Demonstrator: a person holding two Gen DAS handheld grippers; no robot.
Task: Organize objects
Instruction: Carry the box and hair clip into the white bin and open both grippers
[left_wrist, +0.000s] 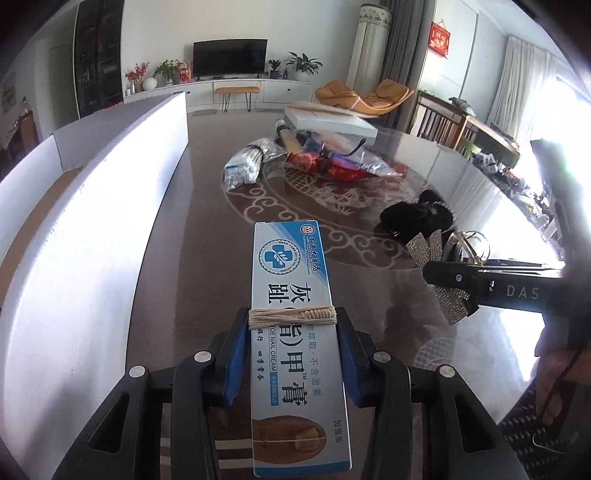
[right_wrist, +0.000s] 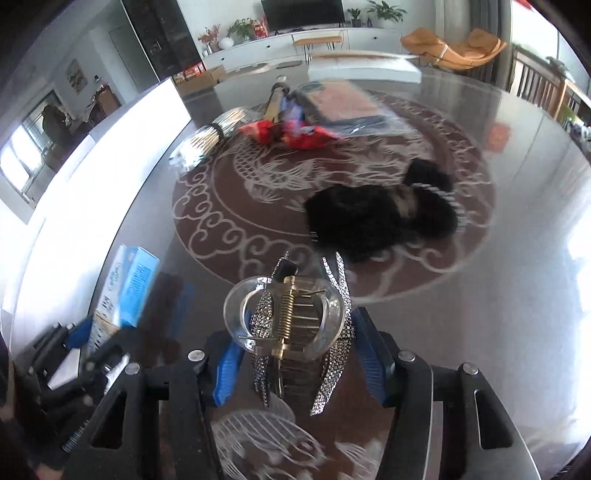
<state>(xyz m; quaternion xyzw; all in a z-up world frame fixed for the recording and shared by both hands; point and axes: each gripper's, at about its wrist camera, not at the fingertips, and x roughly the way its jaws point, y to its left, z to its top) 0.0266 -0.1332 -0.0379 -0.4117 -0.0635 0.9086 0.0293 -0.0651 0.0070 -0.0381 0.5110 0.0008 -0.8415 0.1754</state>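
My left gripper is shut on a blue-and-white toenail cream box bound with a rubber band, held above the glass table. My right gripper is shut on a clear hair claw clip with rhinestone strips. In the left wrist view the right gripper and its clip are at the right. In the right wrist view the box and left gripper are at the lower left. A black fluffy hair accessory lies on the table ahead of the right gripper; it also shows in the left wrist view.
A long white box wall runs along the left of the table. At the far side lie a bag of cotton swabs, red snack packets, plastic bags and a white flat box. The round dark table has a white dragon pattern.
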